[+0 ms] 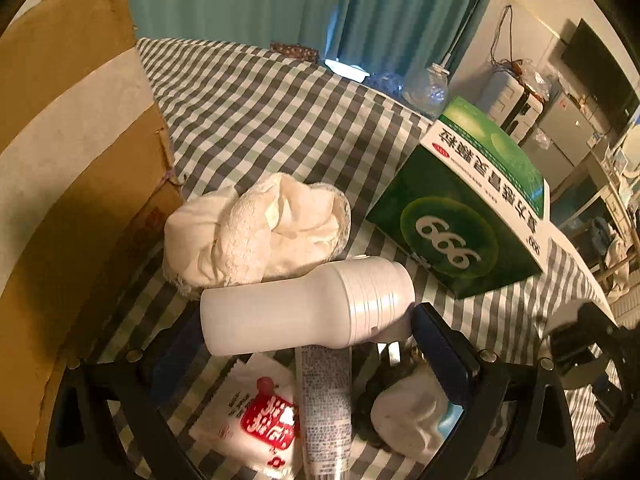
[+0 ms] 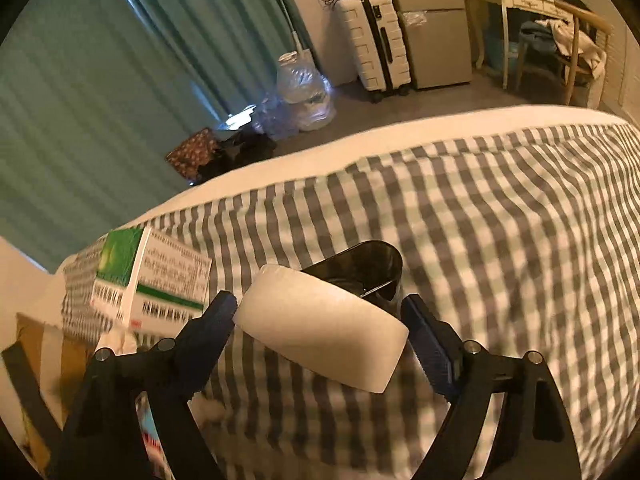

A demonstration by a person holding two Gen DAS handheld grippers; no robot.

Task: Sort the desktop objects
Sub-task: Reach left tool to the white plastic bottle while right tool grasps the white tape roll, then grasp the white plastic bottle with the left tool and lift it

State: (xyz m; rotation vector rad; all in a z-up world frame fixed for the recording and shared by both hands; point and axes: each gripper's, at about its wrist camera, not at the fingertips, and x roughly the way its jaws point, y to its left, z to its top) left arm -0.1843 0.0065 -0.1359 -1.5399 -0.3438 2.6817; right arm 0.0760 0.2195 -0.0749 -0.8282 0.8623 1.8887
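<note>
My left gripper (image 1: 308,320) is shut on a white plastic bottle (image 1: 304,308), held sideways above the checkered cloth (image 1: 260,120). Under it lie a crumpled white towel (image 1: 256,228), a white tube (image 1: 326,400), a red and white packet (image 1: 260,412) and a white lump (image 1: 412,416). A green medicine box (image 1: 460,208) stands to the right; it also shows in the right wrist view (image 2: 148,280). My right gripper (image 2: 320,320) is shut on a white roll of tissue (image 2: 320,326), held above the cloth (image 2: 480,240). A black glossy object (image 2: 360,272) lies just beyond the roll.
A cardboard box (image 1: 68,184) stands at the left, close to my left gripper. The table's far edge (image 2: 360,140) runs behind the cloth. Beyond it are teal curtains (image 2: 120,80), plastic bottles (image 2: 300,88), a suitcase (image 2: 376,40) and a small fridge (image 2: 432,24).
</note>
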